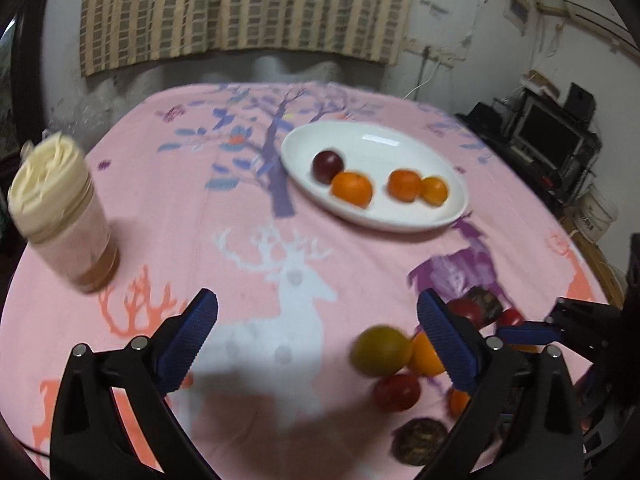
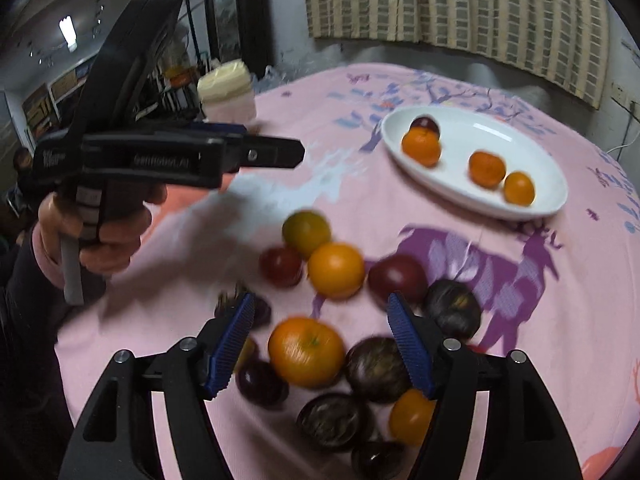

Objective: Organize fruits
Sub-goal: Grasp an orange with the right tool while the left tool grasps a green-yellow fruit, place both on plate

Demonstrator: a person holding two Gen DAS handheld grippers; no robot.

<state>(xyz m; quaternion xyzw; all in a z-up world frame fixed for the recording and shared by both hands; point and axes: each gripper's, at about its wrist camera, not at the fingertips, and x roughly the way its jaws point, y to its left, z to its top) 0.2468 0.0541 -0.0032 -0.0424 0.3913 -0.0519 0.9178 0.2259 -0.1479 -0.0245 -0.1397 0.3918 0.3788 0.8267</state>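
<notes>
Loose fruits (image 2: 336, 270), oranges and dark plums, lie heaped on the pink deer-print cloth (image 1: 248, 208). At one o'clock from the heap stands the white oval plate (image 2: 532, 168), bearing three oranges and one plum. Embossed lettering on the left gripper's body is too blurred to read. A cream-lidded jar (image 1: 60, 208) stands at ten o'clock. Left gripper (image 1: 318, 338): jaws wide apart, nothing between them. Right gripper (image 2: 322, 340): jaws partly apart, above a large orange (image 2: 306, 350), not pressing it.
</notes>
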